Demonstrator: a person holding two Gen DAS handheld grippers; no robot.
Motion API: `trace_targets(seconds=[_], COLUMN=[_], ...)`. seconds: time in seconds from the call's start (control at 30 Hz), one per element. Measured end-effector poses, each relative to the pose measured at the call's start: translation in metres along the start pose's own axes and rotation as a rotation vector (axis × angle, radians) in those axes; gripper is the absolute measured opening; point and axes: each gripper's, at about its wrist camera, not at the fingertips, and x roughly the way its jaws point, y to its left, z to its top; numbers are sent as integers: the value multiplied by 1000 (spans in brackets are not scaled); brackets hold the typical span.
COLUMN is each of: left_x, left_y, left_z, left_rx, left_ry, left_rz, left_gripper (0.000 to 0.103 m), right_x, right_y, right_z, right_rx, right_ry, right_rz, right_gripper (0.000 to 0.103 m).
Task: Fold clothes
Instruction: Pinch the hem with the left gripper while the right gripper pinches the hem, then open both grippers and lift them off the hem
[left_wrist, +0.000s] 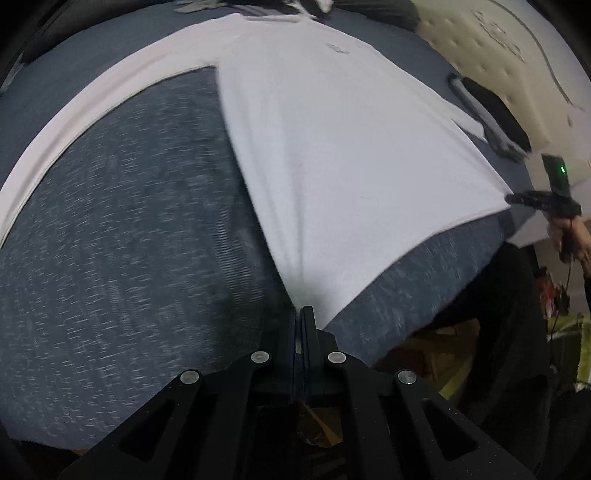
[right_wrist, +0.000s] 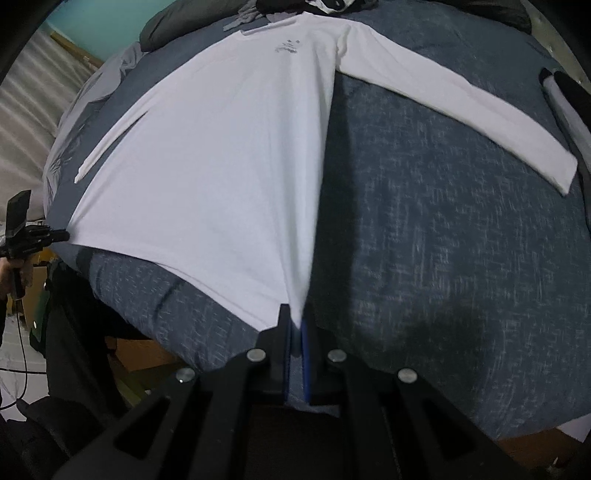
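Left wrist view: the left gripper has its fingers pinched tight on a hem corner of the one white long-sleeved cotton shirt, spread across the blue-grey heathered bedspread. The right gripper clamps the other hem corner.

Right wrist view: the fingers grip the hem; one sleeve lies outstretched, and dark clothes are piled beyond the collar.

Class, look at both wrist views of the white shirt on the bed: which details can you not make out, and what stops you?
- Print on the white long-sleeved shirt: too small and blurred in both views.
- Hem corners: pinched inside the left hand-held gripper and the right hand-held gripper.
- Dark heap beyond the collar: cut off by the top edge.
- Bedspread weave: motion-blurred.
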Motion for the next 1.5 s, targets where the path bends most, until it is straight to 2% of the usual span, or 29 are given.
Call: trace_targets(seconds=[0.17, 0.3, 0.6, 0.93, 1.03, 1.27, 1.4, 1.5], left_x=[18, 34, 40, 21, 21, 48, 57, 57], left_y=[-10, -9, 6, 26, 15, 21, 27, 25], left_z=[-16, -22, -29, -30, -28, -31, -29, -29], left_rx=[41, 24, -25, -52, -46, -55, -102, -106], left_ry=[51, 76, 77, 51, 58, 104, 101, 116], left_rz=[19, 32, 25, 2, 1, 42, 32, 29], left_gripper=[3, 3, 3, 3, 3, 3, 4, 5], right_x=[12, 25, 28, 17, 19, 44, 48, 49], right_y=[-1, -2, -15, -19, -16, -18, -20, -22], right_z=[-10, -14, -13, -15, -17, -18, -15, -15], right_rx=[12, 16, 47, 72, 54, 48, 59, 68], right_ry=[10, 29, 25, -2, 11, 48, 35, 63], right_rz=[2, -3, 0, 74, 71, 51, 69, 78], right_gripper=[4, 4, 4, 4, 4, 4, 6, 8])
